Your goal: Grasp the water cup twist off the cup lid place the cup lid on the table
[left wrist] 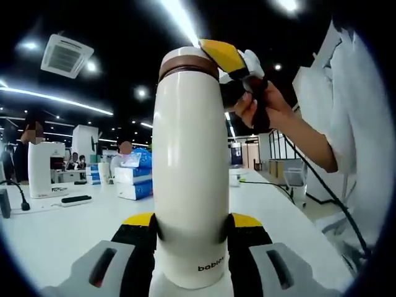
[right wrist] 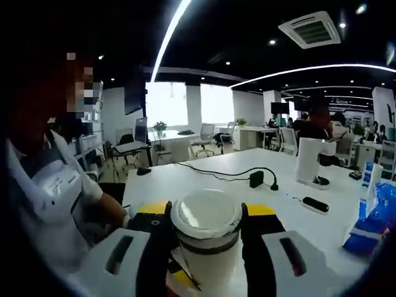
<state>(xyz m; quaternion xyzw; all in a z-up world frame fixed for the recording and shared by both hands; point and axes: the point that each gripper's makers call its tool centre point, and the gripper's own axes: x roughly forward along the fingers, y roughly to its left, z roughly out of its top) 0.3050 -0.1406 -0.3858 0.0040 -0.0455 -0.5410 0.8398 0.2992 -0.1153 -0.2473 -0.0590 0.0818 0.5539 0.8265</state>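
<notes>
A tall white water cup (left wrist: 190,185) stands upright over the white table (left wrist: 62,235), with my left gripper (left wrist: 192,221) shut on its lower body. The white cup lid (left wrist: 185,59), above a brown band, sits on the cup's top. My right gripper (left wrist: 232,62), held by a person's hand (left wrist: 263,108), reaches in from the upper right, its yellow-tipped finger against the lid. The right gripper view looks down on the cup lid (right wrist: 206,216), with my right gripper (right wrist: 207,209) shut on it, one jaw on each side. The cup body (right wrist: 213,269) shows below the lid.
The person's torso (left wrist: 352,124) stands close at the right. On the table are blue tissue packs (left wrist: 133,176), a white appliance (left wrist: 44,170), a black remote (left wrist: 75,199), a black cable with adapter (right wrist: 255,179) and a blue pack (right wrist: 371,216). Office desks and chairs lie beyond.
</notes>
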